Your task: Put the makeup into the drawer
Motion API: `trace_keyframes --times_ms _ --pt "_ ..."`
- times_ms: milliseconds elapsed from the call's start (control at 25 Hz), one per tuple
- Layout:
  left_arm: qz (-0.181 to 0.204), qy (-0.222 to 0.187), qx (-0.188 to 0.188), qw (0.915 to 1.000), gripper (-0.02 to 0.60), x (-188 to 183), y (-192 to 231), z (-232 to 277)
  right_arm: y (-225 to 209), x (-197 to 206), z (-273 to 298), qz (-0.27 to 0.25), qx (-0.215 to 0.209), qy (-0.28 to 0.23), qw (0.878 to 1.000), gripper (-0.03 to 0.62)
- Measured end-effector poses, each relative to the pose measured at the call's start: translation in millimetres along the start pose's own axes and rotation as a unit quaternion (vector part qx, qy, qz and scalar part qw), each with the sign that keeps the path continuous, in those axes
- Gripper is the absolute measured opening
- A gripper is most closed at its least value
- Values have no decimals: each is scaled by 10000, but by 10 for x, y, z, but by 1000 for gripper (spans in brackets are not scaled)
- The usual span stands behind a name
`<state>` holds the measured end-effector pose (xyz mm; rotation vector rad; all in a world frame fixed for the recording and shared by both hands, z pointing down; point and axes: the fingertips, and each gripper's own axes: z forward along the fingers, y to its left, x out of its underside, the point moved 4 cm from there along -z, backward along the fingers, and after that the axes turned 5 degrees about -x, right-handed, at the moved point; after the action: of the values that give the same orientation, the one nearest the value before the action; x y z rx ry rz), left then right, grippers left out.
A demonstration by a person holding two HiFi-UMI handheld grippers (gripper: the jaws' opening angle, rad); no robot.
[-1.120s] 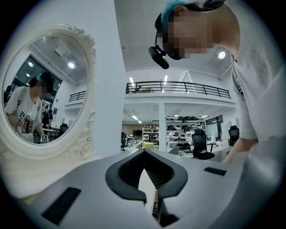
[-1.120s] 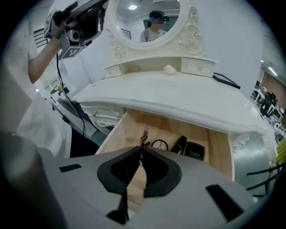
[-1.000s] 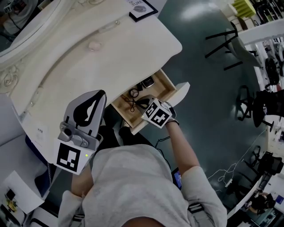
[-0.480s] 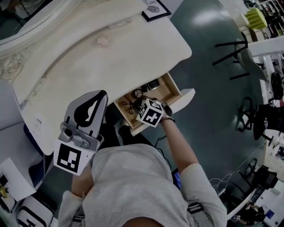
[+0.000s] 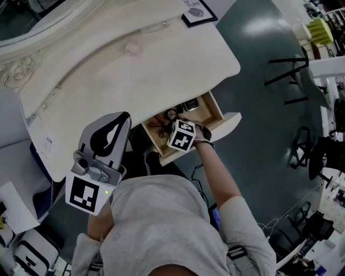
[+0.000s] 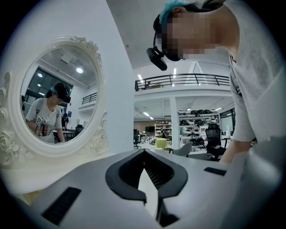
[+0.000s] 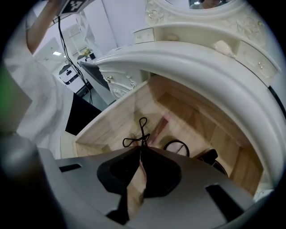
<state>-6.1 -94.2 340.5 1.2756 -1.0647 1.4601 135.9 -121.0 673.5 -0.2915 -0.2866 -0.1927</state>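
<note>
The wooden drawer (image 5: 214, 110) stands pulled out from under the white vanity top (image 5: 161, 64). My right gripper (image 5: 174, 126) reaches into it, shut, its tips meeting with nothing clearly between them. In the right gripper view the gripper (image 7: 142, 150) hovers over the drawer floor (image 7: 114, 132). Just past the tips lie a looped black cord (image 7: 140, 130), a pink stick (image 7: 161, 125), a round compact (image 7: 176, 147) and a black item (image 7: 210, 156). My left gripper (image 5: 124, 116) is held up at the table's near edge. It points at the mirror, shut (image 6: 144, 153) and empty.
An oval white-framed mirror (image 6: 53, 94) stands at the table's back. On the top lie a small pink thing (image 5: 132, 48) and a framed card (image 5: 198, 9). Black chairs (image 5: 291, 64) stand on the dark floor to the right. The person's torso fills the foreground.
My right gripper has slid a little deeper into the drawer, toward the table. The head camera has shifted, so the table sits lower in view. The left gripper has hardly moved.
</note>
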Motion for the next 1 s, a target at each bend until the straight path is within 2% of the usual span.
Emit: trace_keyframes --times_ms 240,640,800,1000 --pt "14 32 -97 9999 14 6 28 -20 -60 29 23 232 18 81 9997 34" --pt "57 8 -16 10000 15 -21 28 -47 -98 -5 -128 710 201 -456 9962 38" --pt "86 -23 23 10000 14 -46 15 -87 -123 -39 -301 1077 424 -922 9890 80" --pt "139 -65 109 9998 14 -96 -3 -160 -86 -162 -643 1517 810 -1834 9679 47"
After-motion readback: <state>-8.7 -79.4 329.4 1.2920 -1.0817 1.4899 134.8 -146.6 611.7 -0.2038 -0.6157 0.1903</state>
